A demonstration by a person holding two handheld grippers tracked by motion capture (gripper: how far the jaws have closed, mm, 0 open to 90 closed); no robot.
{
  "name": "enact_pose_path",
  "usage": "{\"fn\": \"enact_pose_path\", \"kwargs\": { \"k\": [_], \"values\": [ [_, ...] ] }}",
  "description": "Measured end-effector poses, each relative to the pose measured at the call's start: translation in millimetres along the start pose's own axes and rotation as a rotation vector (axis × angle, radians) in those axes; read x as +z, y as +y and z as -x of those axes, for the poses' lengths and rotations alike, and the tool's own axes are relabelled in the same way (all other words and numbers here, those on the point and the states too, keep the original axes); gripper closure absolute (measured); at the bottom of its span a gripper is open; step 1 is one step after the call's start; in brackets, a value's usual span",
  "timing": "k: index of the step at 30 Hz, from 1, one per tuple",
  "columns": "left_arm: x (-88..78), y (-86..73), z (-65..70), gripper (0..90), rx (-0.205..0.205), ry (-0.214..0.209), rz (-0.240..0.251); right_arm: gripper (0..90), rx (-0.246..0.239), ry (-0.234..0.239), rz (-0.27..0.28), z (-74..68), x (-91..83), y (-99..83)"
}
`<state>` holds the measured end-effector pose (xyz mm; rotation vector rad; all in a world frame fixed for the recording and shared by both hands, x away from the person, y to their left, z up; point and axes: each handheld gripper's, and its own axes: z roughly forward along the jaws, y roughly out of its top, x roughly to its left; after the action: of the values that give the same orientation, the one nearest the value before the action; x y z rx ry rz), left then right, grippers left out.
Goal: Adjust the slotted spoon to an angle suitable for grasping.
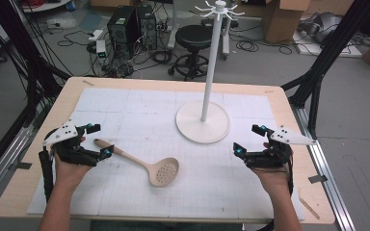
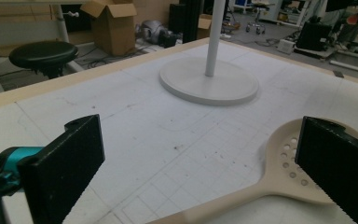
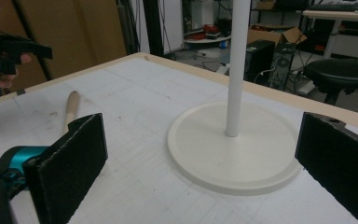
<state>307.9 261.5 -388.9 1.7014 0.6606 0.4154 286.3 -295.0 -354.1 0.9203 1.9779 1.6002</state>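
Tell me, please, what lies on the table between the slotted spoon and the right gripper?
Nothing: in the high view, bare gridded mat separates the slotted spoon from the right gripper.

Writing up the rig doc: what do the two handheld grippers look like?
Both alike: the left gripper and right gripper have black bodies, teal accents by the jaws, a grey three-cornered plate with dark dots on top, and black ribbed pads. Forearms bare, no sleeves.
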Motion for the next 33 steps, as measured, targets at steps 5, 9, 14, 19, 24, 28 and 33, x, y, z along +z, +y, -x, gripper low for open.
{"fn": "enact_pose_path", "kwargs": {
  "k": [5,9,14,19,24,28,33],
  "values": [
    [2.2,-0.7,-0.5,1.7,0.003,-0.005,-0.011,0.9,0.008,-0.006,-0.003,1.3,-1.4,-1.3],
    [2.7,-0.4,-1.2,1.7,0.006,-0.003,-0.016,0.9,0.007,-0.007,-0.007,0.4,-1.7,-1.9],
    [3.2,-0.8,-0.6,1.7,0.003,-0.009,-0.027,0.9,0.007,-0.006,-0.010,-1.7,-1.9,-2.2],
    [3.6,1.1,-0.2,1.7,0.008,-0.013,-0.023,0.9,-0.003,-0.002,-0.010,-3.3,0.4,-0.6],
    [3.0,2.1,0.0,1.7,0.018,-0.012,-0.044,0.9,0.007,-0.001,-0.013,-1.0,1.5,-1.8],
    [3.8,3.6,0.8,1.7,0.027,-0.014,-0.057,0.9,0.010,-0.004,-0.006,0.5,0.1,-1.5],
    [6.6,10.6,2.0,1.7,0.047,-0.026,-0.068,0.9,0.020,-0.010,-0.006,2.4,-1.4,-2.3]
  ]
}}
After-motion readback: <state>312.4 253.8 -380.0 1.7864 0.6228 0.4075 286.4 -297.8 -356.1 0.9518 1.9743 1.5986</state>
